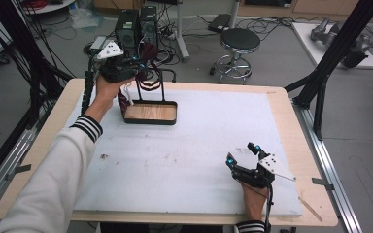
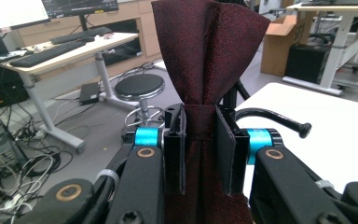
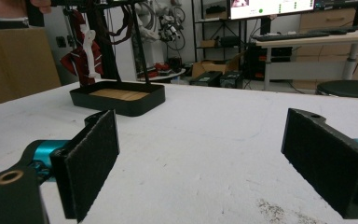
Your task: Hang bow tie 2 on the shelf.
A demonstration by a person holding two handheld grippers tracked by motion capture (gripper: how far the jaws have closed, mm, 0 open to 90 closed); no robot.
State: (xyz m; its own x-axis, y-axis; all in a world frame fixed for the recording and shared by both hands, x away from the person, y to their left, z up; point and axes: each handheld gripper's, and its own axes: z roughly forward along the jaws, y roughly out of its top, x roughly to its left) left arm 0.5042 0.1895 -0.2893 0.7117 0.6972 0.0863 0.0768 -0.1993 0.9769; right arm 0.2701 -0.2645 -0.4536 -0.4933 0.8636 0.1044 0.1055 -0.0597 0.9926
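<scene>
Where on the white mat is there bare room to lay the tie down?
Free: the white mat between the stand's tray and the right hand-held gripper, plus its right half. Crowded: the far-left corner around the stand, where the left hand-held gripper holds the dark red tie.

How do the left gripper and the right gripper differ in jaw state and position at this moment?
The left gripper has its jaws shut on a dark red tie; the right gripper has its jaws wide open with nothing between them. The left one is raised at the black stand at the far side of the table; the right one sits low on the white mat near the front edge. Both are black, hand-held, with blue parts by the jaws.
</scene>
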